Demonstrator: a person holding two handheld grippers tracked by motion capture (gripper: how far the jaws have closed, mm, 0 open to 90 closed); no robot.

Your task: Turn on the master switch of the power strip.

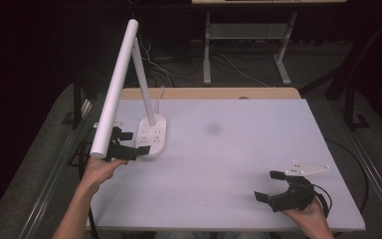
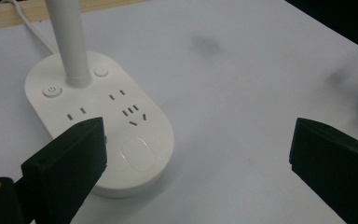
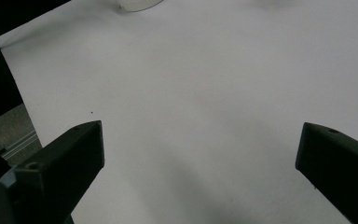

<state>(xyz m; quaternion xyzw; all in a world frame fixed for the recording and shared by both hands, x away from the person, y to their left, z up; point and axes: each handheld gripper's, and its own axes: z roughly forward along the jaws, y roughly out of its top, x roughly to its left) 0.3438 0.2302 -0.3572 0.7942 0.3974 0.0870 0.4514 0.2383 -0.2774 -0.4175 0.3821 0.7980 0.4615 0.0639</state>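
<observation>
One white table takes up most of the scene, its wooden far edge showing past the white top. On its left side stands a white desk lamp, whose long tubular head slants out over the left edge on a thin stem rising from an oval base that doubles as a socket strip. That base carries outlets, a round power button near the stem and a large oval pad at its near end. The left gripper sits just beside the near end of the base with its jaws spread wide and gripping nothing, one jaw overlapping the base's edge in the left gripper view, likely lined up to press a control. The right gripper waits well apart at the near right, jaws likewise wide apart and empty over bare table, probably kept clear of the work.
</observation>
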